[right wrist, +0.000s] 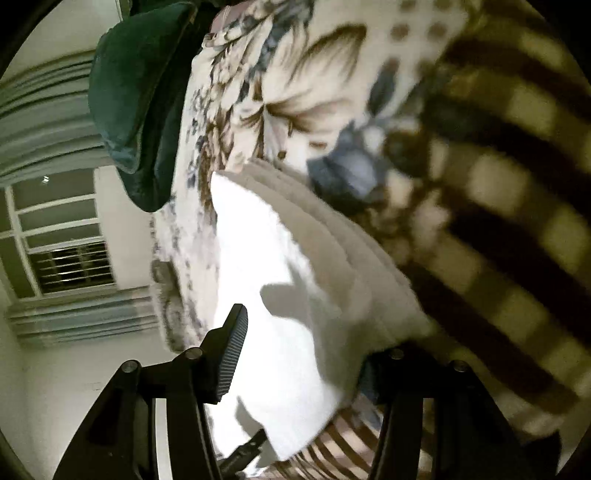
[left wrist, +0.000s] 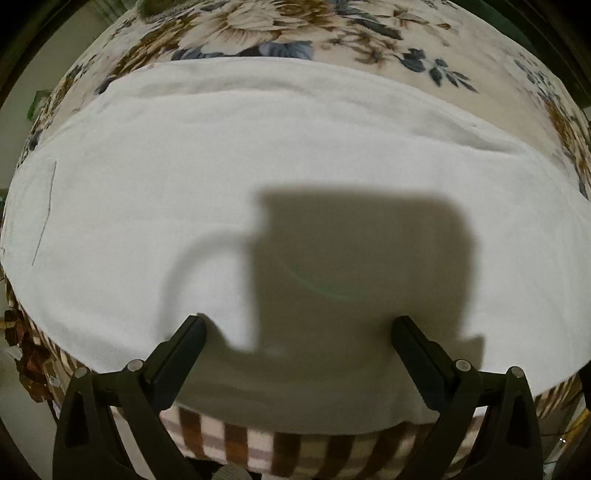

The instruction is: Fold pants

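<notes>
Pants (left wrist: 258,177) lie under spread, empty left fingers (left wrist: 192,332); right fingers (right wrist: 236,332) straddle their edge.

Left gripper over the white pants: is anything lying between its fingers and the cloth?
Nothing visible. The left gripper hangs open over the white pants, which lie spread on the floral blanket; only the gripper's own shadow falls on the cloth between them.

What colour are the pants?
White, plain; the pants show best in the left wrist view, spread over a floral blanket.
</notes>
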A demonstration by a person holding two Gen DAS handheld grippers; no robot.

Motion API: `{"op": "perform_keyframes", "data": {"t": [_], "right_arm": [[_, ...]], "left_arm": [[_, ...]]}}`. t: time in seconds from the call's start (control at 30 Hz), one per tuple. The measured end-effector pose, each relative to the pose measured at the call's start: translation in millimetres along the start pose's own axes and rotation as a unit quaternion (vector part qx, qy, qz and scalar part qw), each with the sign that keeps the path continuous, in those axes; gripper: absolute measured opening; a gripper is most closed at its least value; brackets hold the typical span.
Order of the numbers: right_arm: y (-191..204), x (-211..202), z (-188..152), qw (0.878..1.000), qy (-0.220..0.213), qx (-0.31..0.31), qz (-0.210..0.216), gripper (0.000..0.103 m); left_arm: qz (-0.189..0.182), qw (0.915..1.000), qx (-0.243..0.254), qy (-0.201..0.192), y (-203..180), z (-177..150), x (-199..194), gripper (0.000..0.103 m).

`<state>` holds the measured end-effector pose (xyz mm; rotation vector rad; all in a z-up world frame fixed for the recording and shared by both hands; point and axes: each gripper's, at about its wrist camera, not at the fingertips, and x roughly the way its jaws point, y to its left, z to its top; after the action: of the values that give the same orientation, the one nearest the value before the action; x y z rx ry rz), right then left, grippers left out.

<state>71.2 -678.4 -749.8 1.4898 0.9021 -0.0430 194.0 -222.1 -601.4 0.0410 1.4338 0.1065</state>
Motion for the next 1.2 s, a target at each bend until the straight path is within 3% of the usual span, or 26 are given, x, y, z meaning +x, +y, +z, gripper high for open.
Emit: {"op": "perform_keyframes", "data": {"t": [0.07,0.17,0.3,0.33,0.5,0.7,0.93,1.07,1.2], "right_arm": [[-3,7,1,1.000,-0.001,0.004,0.014,0.054],[9,33,-11,1.000,-0.002,-0.005,0.002,0.010],[29,25,-20,0.999,-0.014,-0.034,-0.021,0.009],[41,22,-24,0.998,-0.019,-0.051,-0.035,0.009],[121,18,-61,0.985,-0.027,-0.145,-0.091,0.007],[213,52,-141,0.960,-0.012,-0.243,-0.136,0.007],[274,129,-263,0.939,0.050,-0.313,-0.133,0.007],[281,199,-350,0.913,0.112,-0.366,-0.138,0.007],[271,270,-434,0.873,0.162,-0.432,-0.160,0.006]], "left_arm": [[-0.002,0.9998,0.002,-0.019,-1,-2,2,0.103],[-0.004,0.9992,0.011,-0.037,-2,-6,1,0.103],[0.016,0.9995,0.014,-0.023,-3,-1,-12,0.103],[0.027,0.9992,0.012,-0.026,-3,3,-18,0.103],[0.012,0.9984,-0.005,-0.056,13,-15,-62,0.103],[-0.002,0.9959,-0.067,-0.061,80,-41,-100,0.103],[0.014,0.9870,-0.151,-0.053,179,-80,-117,0.103],[0.045,0.9806,-0.184,-0.049,236,-95,-118,0.103],[0.065,0.9714,-0.225,-0.036,284,-106,-108,0.103]]}}
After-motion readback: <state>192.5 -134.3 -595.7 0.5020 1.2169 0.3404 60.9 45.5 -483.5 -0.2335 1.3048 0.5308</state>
